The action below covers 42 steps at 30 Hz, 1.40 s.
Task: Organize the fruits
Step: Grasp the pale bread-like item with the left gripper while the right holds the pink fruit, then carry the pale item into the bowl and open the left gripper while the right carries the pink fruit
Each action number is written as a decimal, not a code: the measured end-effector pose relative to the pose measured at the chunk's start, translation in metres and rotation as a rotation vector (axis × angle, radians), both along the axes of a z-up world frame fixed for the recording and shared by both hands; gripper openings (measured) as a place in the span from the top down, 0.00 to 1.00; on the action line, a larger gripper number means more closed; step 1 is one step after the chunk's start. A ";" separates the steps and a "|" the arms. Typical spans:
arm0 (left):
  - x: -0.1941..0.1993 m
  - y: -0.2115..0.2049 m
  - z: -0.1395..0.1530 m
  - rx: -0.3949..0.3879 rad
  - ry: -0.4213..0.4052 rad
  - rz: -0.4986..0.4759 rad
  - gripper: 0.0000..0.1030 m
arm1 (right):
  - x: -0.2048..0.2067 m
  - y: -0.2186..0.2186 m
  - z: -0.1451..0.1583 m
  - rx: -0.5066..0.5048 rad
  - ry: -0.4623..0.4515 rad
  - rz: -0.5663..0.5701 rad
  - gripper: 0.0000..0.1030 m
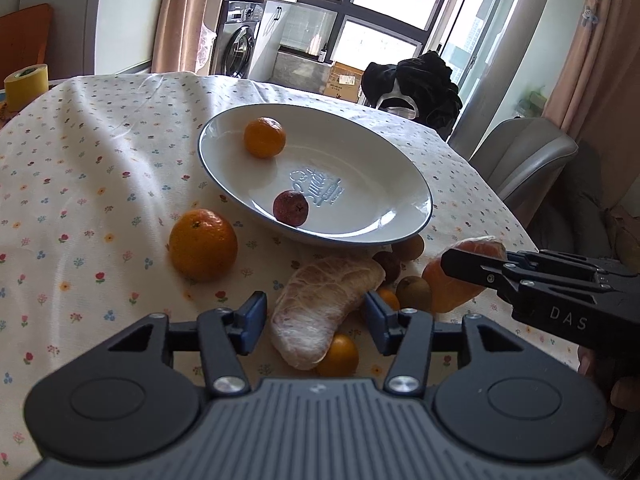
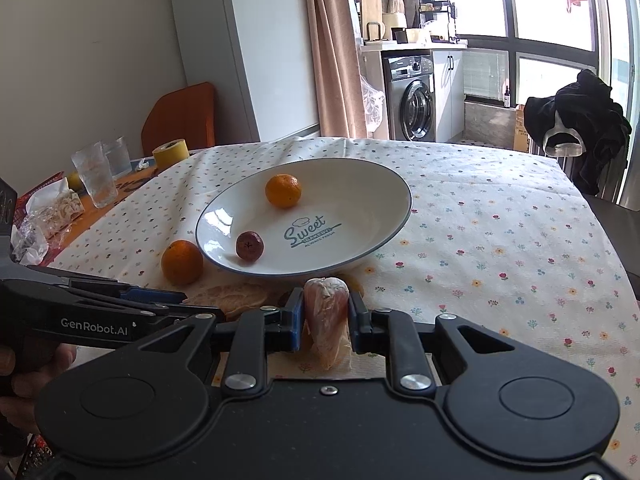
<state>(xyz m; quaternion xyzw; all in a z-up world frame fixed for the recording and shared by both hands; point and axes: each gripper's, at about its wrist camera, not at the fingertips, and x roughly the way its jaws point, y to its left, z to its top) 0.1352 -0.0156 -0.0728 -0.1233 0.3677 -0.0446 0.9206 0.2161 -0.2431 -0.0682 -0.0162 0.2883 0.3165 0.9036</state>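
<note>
Our right hand-held gripper (image 2: 325, 316) is clamped on a peeled citrus segment (image 2: 327, 320), lifted just in front of the plate (image 2: 360, 240). Our left hand-held gripper (image 1: 316, 316) stands apart over the large peeled segment (image 1: 320, 316) lying on the surface (image 1: 80, 160).

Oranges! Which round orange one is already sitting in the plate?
The smaller mandarin at the plate's far side, beyond the dark red fruit. The bigger orange sits outside the plate on the tablecloth, touching no tool.
</note>
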 end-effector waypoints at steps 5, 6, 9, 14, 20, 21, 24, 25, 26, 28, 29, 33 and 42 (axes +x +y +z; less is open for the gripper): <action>0.004 -0.006 -0.004 0.019 -0.011 -0.023 0.50 | 0.003 -0.002 -0.002 0.009 0.003 -0.001 0.80; 0.005 -0.007 -0.004 0.020 -0.014 -0.028 0.51 | 0.004 -0.002 -0.002 0.011 0.004 -0.001 0.80; 0.005 -0.008 -0.005 0.032 -0.015 -0.039 0.60 | 0.005 -0.004 -0.002 0.015 0.007 -0.002 0.80; 0.002 -0.008 -0.003 0.023 -0.013 -0.041 0.64 | 0.004 -0.008 0.001 0.028 0.001 -0.017 0.81; -0.007 -0.009 0.004 0.023 -0.023 -0.032 0.65 | 0.001 -0.012 0.009 0.043 -0.013 -0.014 0.81; -0.008 -0.009 0.005 0.025 -0.025 -0.030 0.65 | 0.000 -0.012 0.010 0.045 -0.015 -0.014 0.81; -0.014 -0.009 0.010 0.033 -0.037 -0.020 0.65 | -0.003 -0.012 0.013 0.050 -0.025 -0.009 0.81; -0.016 -0.008 0.012 0.035 -0.040 -0.016 0.65 | -0.004 -0.012 0.014 0.051 -0.026 -0.008 0.81; -0.018 -0.008 0.013 0.037 -0.043 -0.013 0.65 | -0.004 -0.011 0.015 0.052 -0.029 -0.006 0.81; -0.022 -0.006 0.016 0.042 -0.048 -0.006 0.65 | -0.006 -0.010 0.017 0.053 -0.035 -0.001 0.81; -0.024 -0.005 0.018 0.046 -0.052 -0.003 0.65 | -0.007 -0.009 0.018 0.053 -0.037 0.002 0.81; -0.032 -0.002 0.026 0.049 -0.081 0.009 0.65 | -0.010 -0.005 0.022 0.049 -0.047 0.009 0.81; -0.041 0.008 0.044 0.055 -0.129 0.032 0.65 | -0.017 0.006 0.032 0.040 -0.076 0.027 0.81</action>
